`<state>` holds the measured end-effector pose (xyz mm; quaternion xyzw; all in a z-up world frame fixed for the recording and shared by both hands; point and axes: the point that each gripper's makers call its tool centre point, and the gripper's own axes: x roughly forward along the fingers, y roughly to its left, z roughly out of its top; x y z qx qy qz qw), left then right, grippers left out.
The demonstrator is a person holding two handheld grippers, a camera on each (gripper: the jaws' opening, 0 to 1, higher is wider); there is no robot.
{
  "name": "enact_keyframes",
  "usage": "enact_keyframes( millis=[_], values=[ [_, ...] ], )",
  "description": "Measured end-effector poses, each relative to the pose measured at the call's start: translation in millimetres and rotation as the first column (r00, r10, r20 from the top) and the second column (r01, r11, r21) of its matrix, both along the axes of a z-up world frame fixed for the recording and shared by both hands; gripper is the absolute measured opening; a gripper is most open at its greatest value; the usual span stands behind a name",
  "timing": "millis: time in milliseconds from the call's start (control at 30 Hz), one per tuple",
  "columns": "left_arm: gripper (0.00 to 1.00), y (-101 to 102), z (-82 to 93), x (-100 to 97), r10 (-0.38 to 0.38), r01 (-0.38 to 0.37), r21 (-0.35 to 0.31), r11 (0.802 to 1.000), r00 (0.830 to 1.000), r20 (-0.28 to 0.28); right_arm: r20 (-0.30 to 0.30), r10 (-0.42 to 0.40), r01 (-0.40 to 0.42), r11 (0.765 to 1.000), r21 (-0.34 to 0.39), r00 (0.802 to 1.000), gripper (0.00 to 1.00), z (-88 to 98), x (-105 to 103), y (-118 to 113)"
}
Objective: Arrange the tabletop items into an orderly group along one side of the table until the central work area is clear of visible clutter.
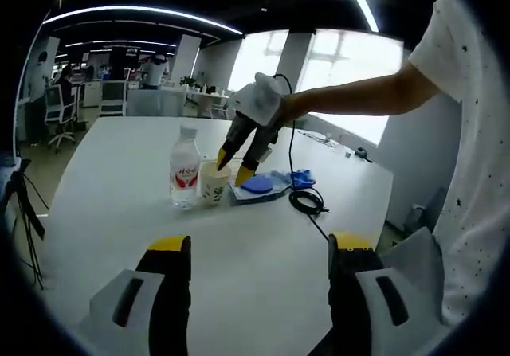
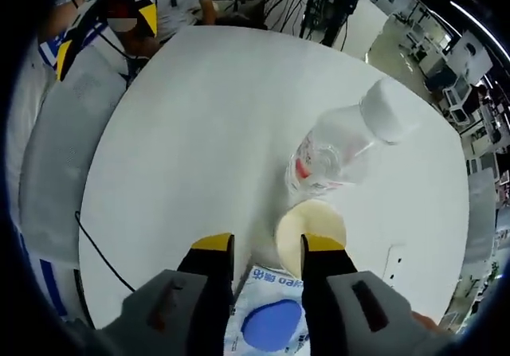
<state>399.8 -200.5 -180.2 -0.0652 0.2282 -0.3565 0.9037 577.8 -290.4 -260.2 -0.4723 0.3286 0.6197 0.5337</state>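
— Two grippers, then. How did each one stand?

— The left gripper (image 1: 259, 248) hung low over the near part of the white tabletop (image 1: 119, 181), its yellow-tipped jaws wide apart with nothing between them. The right gripper (image 1: 231, 165), seen from the left gripper view, reached in from the right at the end of a bare arm and pointed down at the group of things; its jaws were apart as well, and bare.

— And from the right gripper view?

— There the right gripper (image 2: 267, 248) hovered over the wipes pack (image 2: 271, 312), a white and blue packet with a round blue lid, lying under and between the jaws. I could not tell if the tips touched it.

— Where were the other things?

— The cream cup (image 2: 311, 228) stood just beside the right jaw tip, touching or nearly touching it. Just beyond the cup stood the water bottle (image 2: 339, 145), clear plastic with a red label and a white cap. In the left gripper view the water bottle (image 1: 184, 169) was left of the cup (image 1: 213, 185), the wipes pack (image 1: 259, 185) right of it, all close together on the far middle of the tabletop.

— Anything farther out?

— A black cable (image 1: 307, 201) lay coiled to the right of the pack, with a small blue thing (image 1: 301, 179) beside it. An office with desks and chairs lay beyond.
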Motion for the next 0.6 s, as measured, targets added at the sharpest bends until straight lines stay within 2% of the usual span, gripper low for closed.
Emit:
enact_keyframes(
  millis=[167, 400, 600],
  values=[
    [0.71, -1.6, 5.1, -0.2, -0.006, 0.006, 0.004, 1.000, 1.000, 0.007, 0.003, -0.022, 0.022, 0.999, 0.028, 1.000, 0.39, 6.9, -1.9, -0.5],
    [0.71, -7.6, 11.7, 2.4, -0.024, 0.024, 0.017, 1.000, 1.000, 0.015, -0.007, -0.082, 0.083, 0.991, 0.105, 0.997, 0.50, 19.6, -3.1, -0.8],
    [0.72, -15.9, 18.2, 4.7, -0.049, 0.048, 0.027, 0.998, 0.999, 0.025, -0.032, -0.157, 0.160, 0.968, 0.192, 0.987, 0.59, 35.2, -4.4, -2.3]
  ],
)
